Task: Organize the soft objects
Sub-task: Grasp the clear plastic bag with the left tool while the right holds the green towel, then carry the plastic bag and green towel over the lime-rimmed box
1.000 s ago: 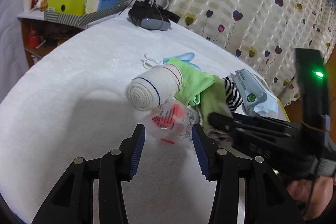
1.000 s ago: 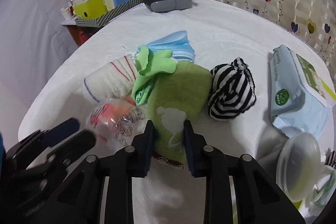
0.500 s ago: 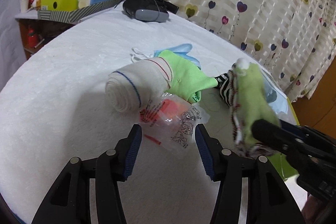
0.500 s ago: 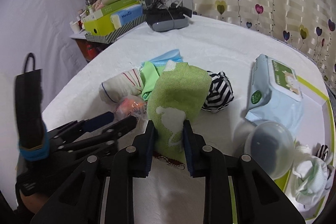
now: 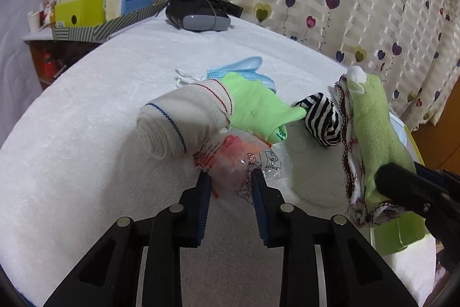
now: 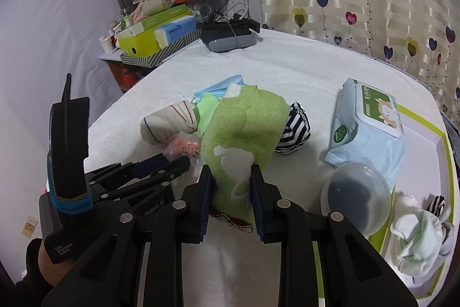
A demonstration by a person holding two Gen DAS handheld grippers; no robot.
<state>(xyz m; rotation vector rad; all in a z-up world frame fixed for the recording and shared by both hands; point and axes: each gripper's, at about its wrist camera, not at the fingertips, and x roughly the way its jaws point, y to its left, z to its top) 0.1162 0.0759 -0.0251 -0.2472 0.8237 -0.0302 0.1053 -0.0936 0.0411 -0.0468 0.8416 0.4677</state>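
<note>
Green towel (image 6: pixel 244 131), white bedspread (image 5: pixel 86 134), heart-print curtain (image 5: pixel 359 5)

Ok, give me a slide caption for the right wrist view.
Right tool lifts a folded green towel off the white bedcover, beside wipes pack and clear lidded bowl.

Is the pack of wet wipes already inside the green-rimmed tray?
No, the wet wipes pack lies on the white cover beside the tray, overlapping only its near edge.
</note>
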